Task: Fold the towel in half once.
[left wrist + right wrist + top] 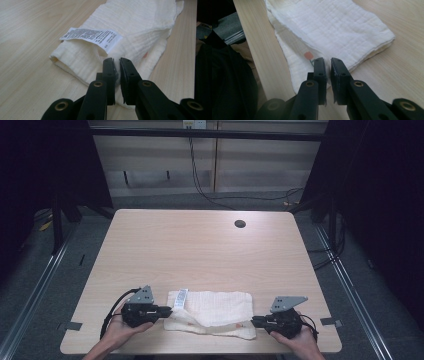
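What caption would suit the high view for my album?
Two hand-held grippers, left and right, meet opposite ends of a folded white cloth on a wooden table.

Folded white cloth (212, 314) lies near the table's (200, 250) front edge, tag at its left end. Left gripper (169, 310) meets that end, right gripper (253, 321) the other. Jaws look nearly closed, hard to tell.
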The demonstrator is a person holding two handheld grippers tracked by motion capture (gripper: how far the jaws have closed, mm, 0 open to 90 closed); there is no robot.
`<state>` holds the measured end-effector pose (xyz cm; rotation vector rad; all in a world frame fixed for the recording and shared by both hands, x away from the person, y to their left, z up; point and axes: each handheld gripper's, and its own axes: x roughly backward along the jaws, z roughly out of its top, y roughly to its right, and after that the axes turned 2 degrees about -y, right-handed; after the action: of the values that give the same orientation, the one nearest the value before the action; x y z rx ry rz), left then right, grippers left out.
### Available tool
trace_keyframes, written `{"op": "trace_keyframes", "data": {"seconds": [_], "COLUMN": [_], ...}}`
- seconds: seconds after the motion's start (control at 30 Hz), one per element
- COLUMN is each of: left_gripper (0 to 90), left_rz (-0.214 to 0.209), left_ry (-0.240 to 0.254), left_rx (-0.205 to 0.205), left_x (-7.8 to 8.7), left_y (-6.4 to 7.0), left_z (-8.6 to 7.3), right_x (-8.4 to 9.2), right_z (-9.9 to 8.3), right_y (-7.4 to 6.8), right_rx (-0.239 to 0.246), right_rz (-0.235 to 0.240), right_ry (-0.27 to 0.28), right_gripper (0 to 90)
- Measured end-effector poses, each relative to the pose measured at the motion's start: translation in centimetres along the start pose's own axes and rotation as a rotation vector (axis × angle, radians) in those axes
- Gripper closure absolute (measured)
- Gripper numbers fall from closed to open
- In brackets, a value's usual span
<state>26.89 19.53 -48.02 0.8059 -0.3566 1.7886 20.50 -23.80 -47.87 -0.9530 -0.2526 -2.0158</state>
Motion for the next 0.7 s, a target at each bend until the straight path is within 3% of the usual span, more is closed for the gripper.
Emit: {"op": "trace_keyframes", "data": {"seconds": [0.13, 0.4, 0.7], "left_gripper": [80.9, 76.7, 75.1], "left_rz": [-0.003, 0.000, 0.024], "left_ry": [-0.021, 0.027, 0.070], "left_rx": [-0.006, 0.025, 0.063], "left_x": [-0.1, 1.4, 1.9], "left_y": [0.4, 0.6, -0.2], "left_z": [-0.3, -0.8, -0.7], "right_x": [-0.4, -0.2, -1.3], "right_z": [-0.2, 0.1, 1.5], "right_y": [-0.1, 0.0, 2.0], "right_rx": [0.002, -0.008, -0.042], "right_rz": [-0.009, -0.015, -0.096], "right_ry": [-0.026, 0.002, 0.021], "right_gripper": [78.3, 74.1, 64.8]}}
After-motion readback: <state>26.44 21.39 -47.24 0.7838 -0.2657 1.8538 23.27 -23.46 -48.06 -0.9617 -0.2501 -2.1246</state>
